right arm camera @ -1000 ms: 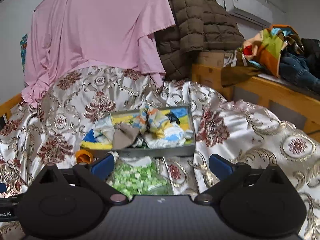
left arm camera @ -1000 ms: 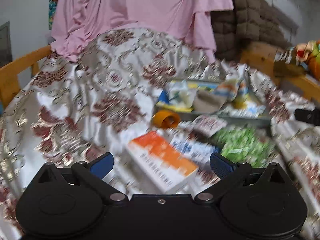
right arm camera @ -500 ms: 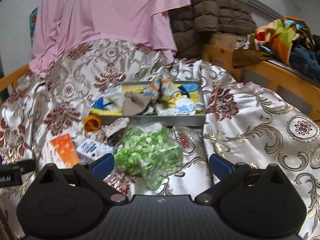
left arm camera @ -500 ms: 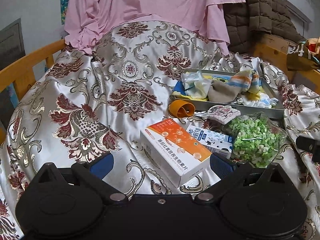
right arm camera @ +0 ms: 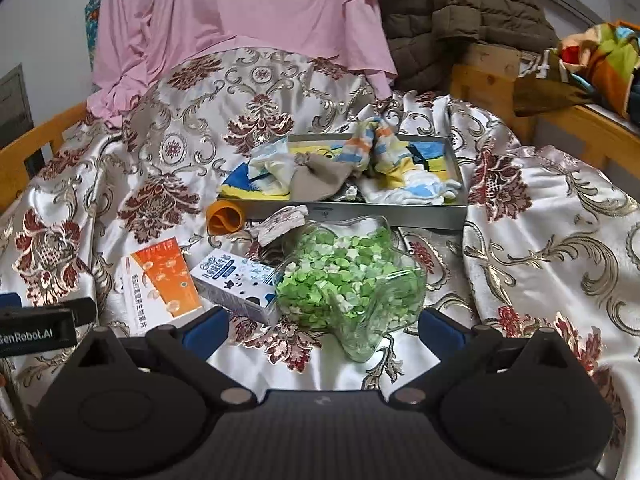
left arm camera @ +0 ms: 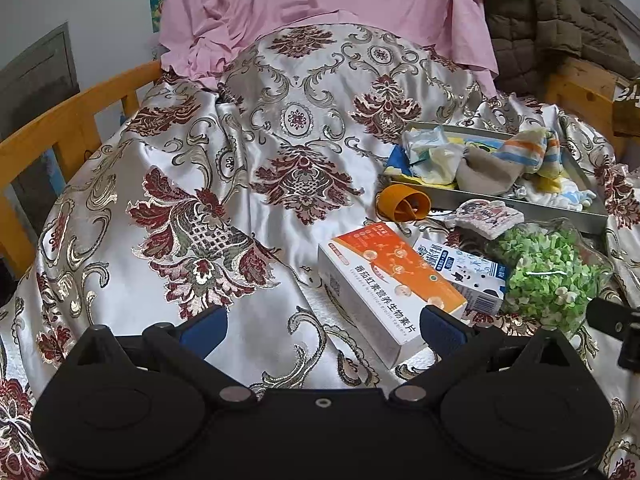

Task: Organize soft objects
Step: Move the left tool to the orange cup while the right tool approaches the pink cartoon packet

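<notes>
Cloths (right arm camera: 320, 176) lie heaped in the tray (right arm camera: 456, 164), straight ahead of the right tongs (right arm camera: 322, 326) and beyond the clear dish (right arm camera: 352, 276). From the left tongs (left arm camera: 322, 326) they lie ahead and to the right, past the orange box (left arm camera: 384, 280). Both tongs are spread wide, holding nothing. The right tongs appear nearer.
</notes>
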A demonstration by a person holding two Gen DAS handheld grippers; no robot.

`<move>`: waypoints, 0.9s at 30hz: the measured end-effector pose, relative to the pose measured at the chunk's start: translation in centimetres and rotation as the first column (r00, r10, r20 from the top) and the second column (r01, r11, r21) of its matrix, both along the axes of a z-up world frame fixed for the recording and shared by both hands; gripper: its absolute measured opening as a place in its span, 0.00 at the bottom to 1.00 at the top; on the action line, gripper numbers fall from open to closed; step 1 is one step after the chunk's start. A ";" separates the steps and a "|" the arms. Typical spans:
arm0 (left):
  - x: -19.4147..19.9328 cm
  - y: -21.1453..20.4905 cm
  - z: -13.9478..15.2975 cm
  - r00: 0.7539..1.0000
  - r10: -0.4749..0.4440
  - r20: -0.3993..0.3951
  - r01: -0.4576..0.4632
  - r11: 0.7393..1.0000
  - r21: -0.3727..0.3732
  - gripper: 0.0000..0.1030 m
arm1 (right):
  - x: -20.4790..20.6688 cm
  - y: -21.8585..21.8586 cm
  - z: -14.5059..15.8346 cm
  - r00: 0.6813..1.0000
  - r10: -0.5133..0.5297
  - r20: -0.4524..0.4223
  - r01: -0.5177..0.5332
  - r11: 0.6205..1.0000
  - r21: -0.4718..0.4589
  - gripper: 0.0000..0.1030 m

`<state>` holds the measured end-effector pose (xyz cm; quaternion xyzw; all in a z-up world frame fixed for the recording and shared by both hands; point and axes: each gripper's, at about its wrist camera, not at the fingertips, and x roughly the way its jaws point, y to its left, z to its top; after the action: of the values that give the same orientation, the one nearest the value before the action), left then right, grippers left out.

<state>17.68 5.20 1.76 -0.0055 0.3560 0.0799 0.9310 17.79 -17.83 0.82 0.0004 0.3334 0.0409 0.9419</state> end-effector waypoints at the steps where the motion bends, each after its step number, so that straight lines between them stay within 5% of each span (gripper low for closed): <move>1: 0.1 0.1 0.0 1.000 0.005 -0.003 -0.005 1.000 -0.004 0.99 | 0.2 0.1 -0.1 1.000 0.002 -0.002 -0.002 1.000 -0.001 1.00; 19: 2.4 2.2 -0.1 0.996 0.063 -0.061 -0.072 0.984 -0.161 0.99 | 1.9 3.7 -1.9 0.990 0.128 0.061 -0.125 0.991 -0.053 1.00; 27: 3.0 2.2 0.2 0.996 0.057 -0.068 -0.067 0.984 -0.162 0.99 | 3.0 4.6 -2.0 0.986 0.144 0.080 -0.138 0.988 -0.076 1.00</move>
<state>20.71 7.41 1.92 -0.0908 0.3901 0.0795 0.9128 20.82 -13.27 -1.18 -0.0582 0.2935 0.0955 0.9494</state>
